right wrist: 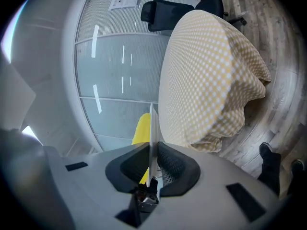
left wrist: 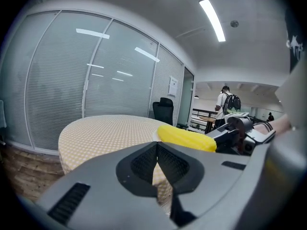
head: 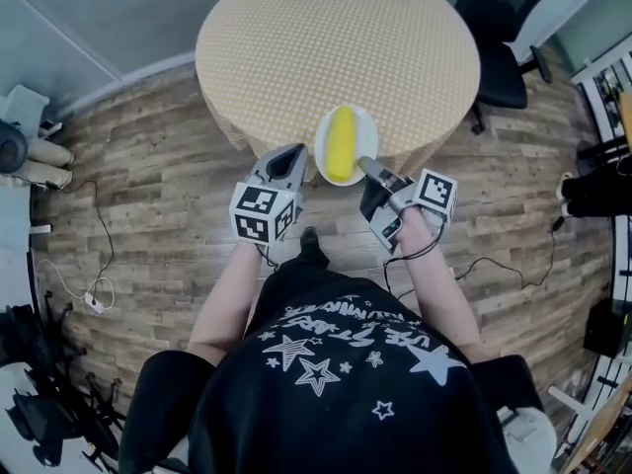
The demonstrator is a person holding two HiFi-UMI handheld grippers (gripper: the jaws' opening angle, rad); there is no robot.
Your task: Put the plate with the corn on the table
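A white plate carrying a yellow corn cob hangs over the near edge of the round table with its yellow checked cloth. My right gripper is shut on the plate's right rim; in the right gripper view the plate stands edge-on between the jaws of the right gripper, with the corn behind it. My left gripper is just left of the plate, apart from it. The left gripper is shut with nothing between its jaws, and the corn lies beyond it.
A black office chair stands at the table's right side. Cables trail over the wooden floor at the left. Someone's legs reach in from the right edge. A person with a backpack stands far off.
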